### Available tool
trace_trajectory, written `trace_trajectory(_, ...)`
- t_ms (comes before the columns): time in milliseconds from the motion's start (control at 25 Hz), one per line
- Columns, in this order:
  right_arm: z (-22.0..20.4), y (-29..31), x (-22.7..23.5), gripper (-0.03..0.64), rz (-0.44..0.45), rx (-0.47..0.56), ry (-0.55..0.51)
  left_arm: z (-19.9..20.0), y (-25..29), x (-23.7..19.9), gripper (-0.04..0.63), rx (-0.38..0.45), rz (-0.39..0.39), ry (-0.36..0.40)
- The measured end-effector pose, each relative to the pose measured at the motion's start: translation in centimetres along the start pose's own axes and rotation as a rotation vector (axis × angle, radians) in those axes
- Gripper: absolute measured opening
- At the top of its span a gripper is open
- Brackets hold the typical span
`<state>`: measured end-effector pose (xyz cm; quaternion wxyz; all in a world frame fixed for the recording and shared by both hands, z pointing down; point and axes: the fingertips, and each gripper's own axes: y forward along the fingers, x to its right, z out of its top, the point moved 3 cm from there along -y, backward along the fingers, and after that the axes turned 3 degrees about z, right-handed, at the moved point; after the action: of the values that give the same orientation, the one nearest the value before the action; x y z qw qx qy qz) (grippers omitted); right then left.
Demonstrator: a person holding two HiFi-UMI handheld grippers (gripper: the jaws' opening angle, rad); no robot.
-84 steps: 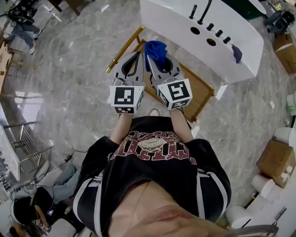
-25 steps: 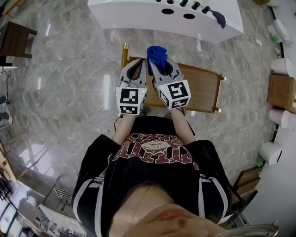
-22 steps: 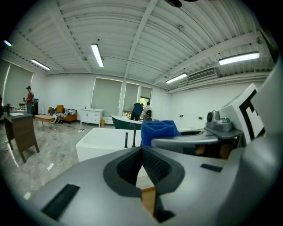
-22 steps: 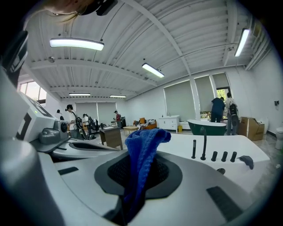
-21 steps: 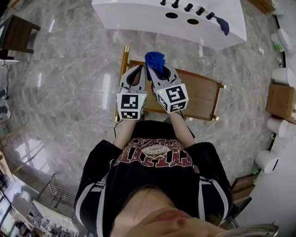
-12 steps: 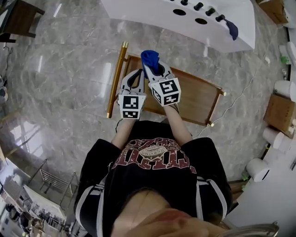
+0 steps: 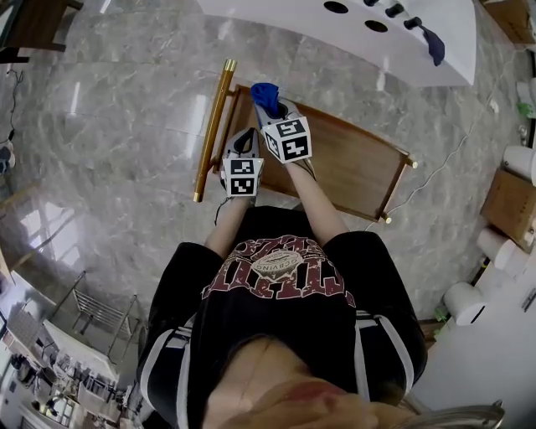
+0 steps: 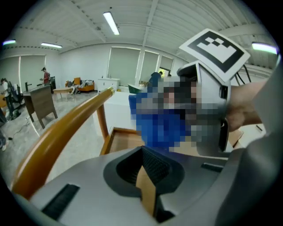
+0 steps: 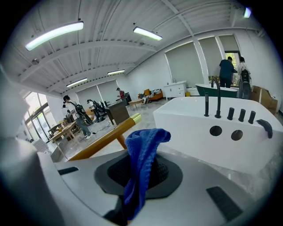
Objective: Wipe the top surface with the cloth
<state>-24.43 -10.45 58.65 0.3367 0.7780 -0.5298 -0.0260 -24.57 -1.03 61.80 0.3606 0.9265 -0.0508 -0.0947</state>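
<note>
My right gripper is shut on a blue cloth, which bunches up out of its jaws over the left end of the wooden top. In the right gripper view the cloth hangs between the ribbed pads and hides where they meet. My left gripper sits just left of and behind the right one, above the same end of the top. Its jaws stand together with nothing in them in the left gripper view. A mosaic patch covers part of that view.
A gold-tipped wooden rail runs along the wooden top's left side. Beyond it stands a white counter with holes, black pegs and a dark cloth. Marble floor surrounds everything. Boxes and white rolls lie at the right.
Both grippers have moved forward over the left end of the wooden top. The right one, still holding the cloth, now reaches farther ahead than the left.
</note>
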Motion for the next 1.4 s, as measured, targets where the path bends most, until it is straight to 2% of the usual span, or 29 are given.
trace_trajectory(80, -0.8, 1.2, -0.3, 0.058, 0.012, -0.023, 0.013, -1.6, 0.6, -0.5, 0.046, -0.035, 0.004, -0.024)
trace_trajectory(280, -2.5, 4.1, -0.6, 0.058, 0.014, -0.08, 0.038, -4.2, 1.9, -1.0, 0.046, -0.123, -0.03, -0.009)
trace_trajectory(400, -3.5, 5.9, -0.8, 0.058, 0.008, -0.121, 0.053, -5.5, 2.5, -0.9, 0.046, -0.141, -0.046, 0.021)
trace_trajectory(560, -4.5, 7.6, -0.5, 0.058, -0.013, -0.163, 0.081, -7.0, 2.8, -0.4, 0.046, -0.171, -0.064, -0.004)
trace_trajectory(760, -5.4, 8.9, -0.2, 0.058, -0.038, -0.182, 0.11, -8.3, 3.1, 0.4, 0.046, -0.198, -0.09, 0.012)
trace_trajectory(880, -5.8, 9.2, 0.2, 0.058, -0.059, -0.198, 0.087, -8.2, 3.2, 0.5, 0.046, -0.189, -0.097, 0.029)
trace_trajectory(1040, -6.1, 9.3, 0.5, 0.058, -0.065, -0.208, 0.053, -8.3, 3.4, 0.8, 0.046, -0.2, -0.1, 0.126)
trace_trajectory(1240, -6.3, 9.1, 0.7, 0.058, -0.07, -0.211, 0.032, -8.4, 3.4, 0.6, 0.046, -0.225, -0.075, 0.108)
trace_trajectory(1400, -6.5, 8.7, 1.0, 0.058, -0.071, -0.218, 0.015, -8.4, 3.4, 0.8, 0.046, -0.234, -0.061, 0.131)
